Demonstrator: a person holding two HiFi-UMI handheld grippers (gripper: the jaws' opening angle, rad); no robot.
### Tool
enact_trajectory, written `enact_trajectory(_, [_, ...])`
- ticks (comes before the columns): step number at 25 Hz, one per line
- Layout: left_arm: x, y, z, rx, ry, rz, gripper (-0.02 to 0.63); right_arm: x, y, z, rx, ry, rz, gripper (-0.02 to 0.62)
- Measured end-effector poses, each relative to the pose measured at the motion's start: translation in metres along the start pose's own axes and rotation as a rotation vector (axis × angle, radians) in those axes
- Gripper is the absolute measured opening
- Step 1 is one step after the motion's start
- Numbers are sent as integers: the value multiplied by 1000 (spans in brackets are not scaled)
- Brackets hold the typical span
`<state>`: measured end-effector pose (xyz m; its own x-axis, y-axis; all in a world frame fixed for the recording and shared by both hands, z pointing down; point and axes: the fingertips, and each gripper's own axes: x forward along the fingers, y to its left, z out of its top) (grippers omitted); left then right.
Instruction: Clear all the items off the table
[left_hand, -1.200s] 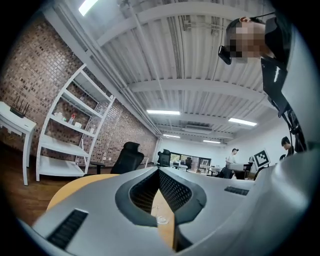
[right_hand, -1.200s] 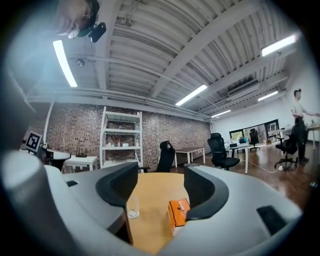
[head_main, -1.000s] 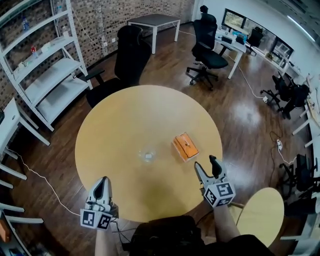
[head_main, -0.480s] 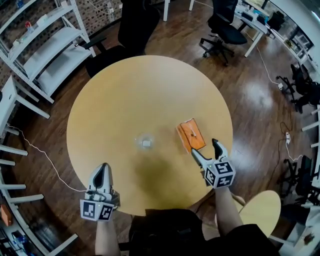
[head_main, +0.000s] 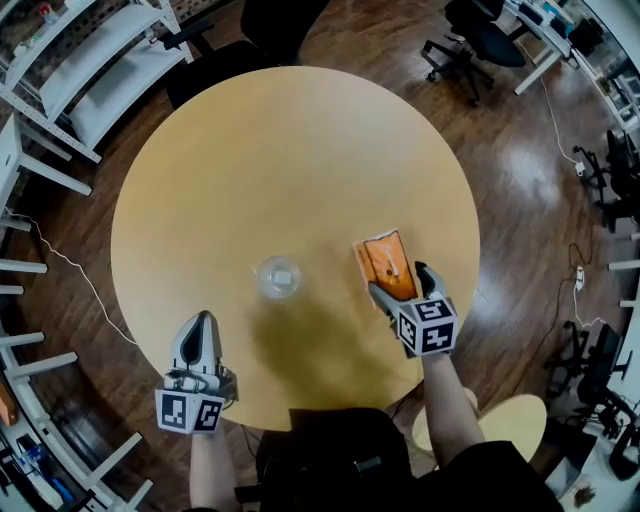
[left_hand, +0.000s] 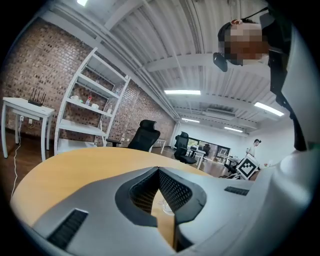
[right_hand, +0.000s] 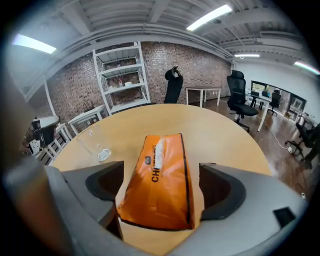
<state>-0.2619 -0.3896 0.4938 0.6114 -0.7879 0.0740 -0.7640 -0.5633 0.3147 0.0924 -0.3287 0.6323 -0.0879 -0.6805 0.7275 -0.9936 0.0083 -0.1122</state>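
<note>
An orange tissue pack (head_main: 385, 262) lies flat on the right side of the round wooden table (head_main: 250, 150). My right gripper (head_main: 398, 282) reaches over the table's near right edge. Its jaws are opening, one on each side of the pack's near end. In the right gripper view the pack (right_hand: 160, 175) sits between the jaws, with a gap on the right side. A clear glass (head_main: 277, 277) stands near the table's middle and shows again as the glass (right_hand: 95, 142) at the left. My left gripper (head_main: 199, 325) is shut, empty, at the near left edge.
Black office chairs (head_main: 480, 30) stand beyond the table on a dark wood floor. White shelving (head_main: 90, 50) lines the far left. A small round stool (head_main: 470, 430) sits by the person's right side, behind my right arm.
My right gripper has moved forward to the orange pack and its jaws have spread around the pack's near end. The left gripper has stayed at the near left edge.
</note>
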Motion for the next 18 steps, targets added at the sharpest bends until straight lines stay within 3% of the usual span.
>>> enact_trajectory(4, [19,1,-8,-18,4,19,-8,18,1,2,1,48,44,480])
enact_trajectory(6, [24,1,-12,-33,3,26,-8,28,4,-3,-11,93,64,543])
enact_trajectory(7, [25,0,-14,-40,4,29,-8,34,6,-8,-22,121,67,543])
enact_trajectory(12, [24,0,-23,-56,25,43,-8,44,5,-22,-56,183,30,541])
enact_trajectory(18, [19,3,-20,-60,20,54,-8,45,2,-26,-29,202,35,460])
